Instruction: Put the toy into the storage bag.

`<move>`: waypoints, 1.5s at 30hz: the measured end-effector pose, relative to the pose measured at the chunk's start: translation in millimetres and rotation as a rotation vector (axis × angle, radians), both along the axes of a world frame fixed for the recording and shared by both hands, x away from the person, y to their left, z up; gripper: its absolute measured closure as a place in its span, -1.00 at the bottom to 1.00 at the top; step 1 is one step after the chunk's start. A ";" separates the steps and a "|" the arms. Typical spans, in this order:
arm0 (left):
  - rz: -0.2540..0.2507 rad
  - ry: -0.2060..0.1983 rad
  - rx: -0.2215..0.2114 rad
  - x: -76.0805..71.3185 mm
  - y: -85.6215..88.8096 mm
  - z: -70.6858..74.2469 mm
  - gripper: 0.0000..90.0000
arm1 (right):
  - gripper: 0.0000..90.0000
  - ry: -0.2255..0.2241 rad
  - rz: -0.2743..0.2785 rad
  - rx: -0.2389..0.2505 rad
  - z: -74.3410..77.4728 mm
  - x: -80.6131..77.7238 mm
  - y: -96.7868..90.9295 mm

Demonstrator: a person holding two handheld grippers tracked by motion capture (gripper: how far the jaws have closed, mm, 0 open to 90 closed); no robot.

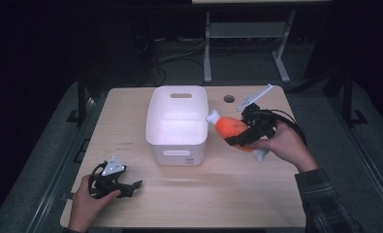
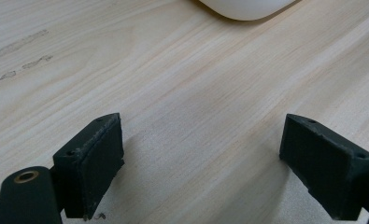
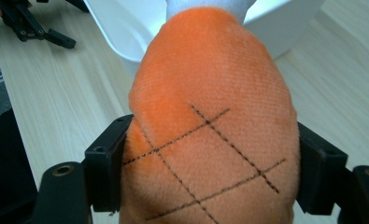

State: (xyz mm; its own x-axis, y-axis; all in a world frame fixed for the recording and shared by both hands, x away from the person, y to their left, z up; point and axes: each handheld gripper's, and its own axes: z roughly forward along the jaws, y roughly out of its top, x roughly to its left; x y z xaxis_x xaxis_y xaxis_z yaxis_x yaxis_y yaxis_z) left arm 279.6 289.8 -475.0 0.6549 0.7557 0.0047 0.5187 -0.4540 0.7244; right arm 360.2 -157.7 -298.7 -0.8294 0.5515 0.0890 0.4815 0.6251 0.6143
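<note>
squeezing a plush toy, the right gripper (image 3: 205, 182) has its jaws pinched on the fat orange middle of the orange plush drumstick (image 3: 210, 116), one pad sunk in on each flank. looks soft and light, squashy rather than slippery, so i'd say the thick middle is the right spot to grab, not the skinny white ends. its white tip pokes past the claw, right at the rim of the white bin (image 1: 177, 121) just ahead. well off to the far side, the left gripper (image 1: 126, 187) sits low over the wooden table (image 2: 187, 84), jaws spread wide, nothing between them.
</note>
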 end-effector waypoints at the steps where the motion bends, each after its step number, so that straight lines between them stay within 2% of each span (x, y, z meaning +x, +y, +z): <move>1: 0.000 0.000 0.000 0.0 0.0 0.0 -0.72 | -0.43 -0.002 0.004 -0.002 2.3 1.5 2.0; 13: -0.001 0.001 0.000 0.0 0.1 0.1 -0.72 | -0.43 -0.014 0.032 0.023 15.3 15.9 22.7; 27: -0.002 0.002 0.000 0.1 0.1 0.1 -0.72 | -0.43 -0.034 0.042 0.039 19.7 31.1 44.7; 45: -0.005 0.002 0.005 0.2 0.4 0.3 -0.72 | -0.43 -0.060 0.099 0.016 28.3 48.2 84.0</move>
State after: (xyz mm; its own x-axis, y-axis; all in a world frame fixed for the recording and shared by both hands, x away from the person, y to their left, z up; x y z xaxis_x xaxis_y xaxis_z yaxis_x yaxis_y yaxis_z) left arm 279.7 290.2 -474.7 0.6584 0.7527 0.0067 0.5184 -0.4599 0.7210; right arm 408.4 -73.7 -270.4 -0.8838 0.4656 0.0462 0.3804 0.6575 0.6504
